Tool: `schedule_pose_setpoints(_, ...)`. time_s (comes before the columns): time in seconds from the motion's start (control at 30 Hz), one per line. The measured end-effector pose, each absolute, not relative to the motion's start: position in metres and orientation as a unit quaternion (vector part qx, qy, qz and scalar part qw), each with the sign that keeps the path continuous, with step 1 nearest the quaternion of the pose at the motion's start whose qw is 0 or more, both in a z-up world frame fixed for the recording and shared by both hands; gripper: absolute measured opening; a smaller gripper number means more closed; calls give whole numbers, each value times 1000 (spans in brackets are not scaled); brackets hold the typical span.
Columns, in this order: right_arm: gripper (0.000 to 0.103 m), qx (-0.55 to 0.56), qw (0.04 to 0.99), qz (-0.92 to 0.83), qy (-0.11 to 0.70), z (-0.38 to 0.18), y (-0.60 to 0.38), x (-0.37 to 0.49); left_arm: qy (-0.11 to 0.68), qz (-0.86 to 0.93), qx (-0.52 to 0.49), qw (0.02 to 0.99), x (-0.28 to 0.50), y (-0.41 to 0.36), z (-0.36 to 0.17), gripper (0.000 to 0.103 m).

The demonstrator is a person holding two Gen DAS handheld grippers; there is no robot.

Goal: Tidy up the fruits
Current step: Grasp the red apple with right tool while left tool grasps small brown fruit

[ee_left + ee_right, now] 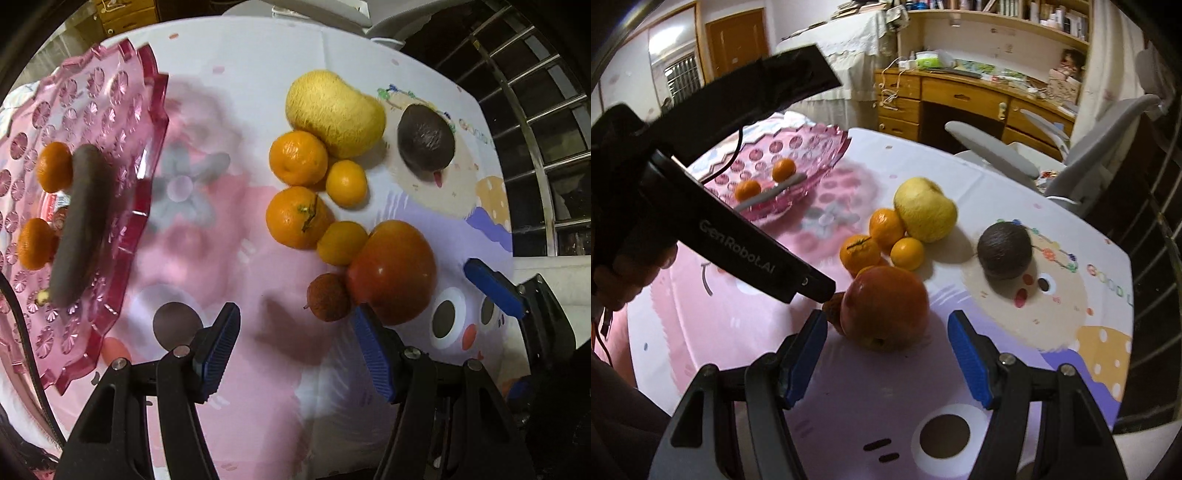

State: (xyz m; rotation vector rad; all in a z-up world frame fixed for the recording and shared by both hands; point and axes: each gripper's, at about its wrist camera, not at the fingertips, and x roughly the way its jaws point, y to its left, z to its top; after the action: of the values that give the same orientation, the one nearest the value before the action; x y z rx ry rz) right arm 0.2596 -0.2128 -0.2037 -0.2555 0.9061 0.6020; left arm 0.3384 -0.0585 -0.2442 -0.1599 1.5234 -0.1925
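Right wrist view: right hand-held gripper (886, 354) stood wide open, empty, low over the bench (1015, 206). The big red-orange fruit (884, 308) sat just ahead of it, lined up with the gap between the blue pads but not yet between them. A small brown fruit (833, 308) touched the red-orange fruit on the left-finger side.

Left wrist view: left hand-held gripper (295, 350) also open wide, holding nothing. Ahead and to its right lay the unsorted cluster: red-orange fruit, small brown fruit (328, 297), four oranges (298, 158) touching one another, the yellow fruit (334, 112) beyond them, and the dark avocado-like fruit (425, 138) apart, further right. Pink glass tray (147, 122) lay far to its left and carried two small oranges (54, 167) and a long dark fruit (83, 225).

Judgement: sorting was part done; most fruit remained on the bench. The step in hand looked like a reach for the red-orange fruit with the right hand-held gripper. The next move would call for advancing until the pads straddle its widest part, closing gently on the round, smooth skin, and lifting clear without rolling the brown fruit or the nearest orange.

Writing: "GenRobot.AI" in grey on the left unit's black body (738, 243). Cloth print near the avocado-like fruit read partly "GOOD"; the rest was cut off.
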Motion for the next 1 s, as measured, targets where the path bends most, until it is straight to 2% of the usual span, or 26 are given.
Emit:
schedule_pose_setpoints(0.5, 68, -107, 841, 290, 444, -237, -208, 274, 686, -105, -104, 712, 348, -69, -271, 58)
schedule_pose_setpoints(1.0, 68, -64, 848, 283, 443, -241, -217, 288, 678, -134, -151, 707, 350, -69, -277, 38)
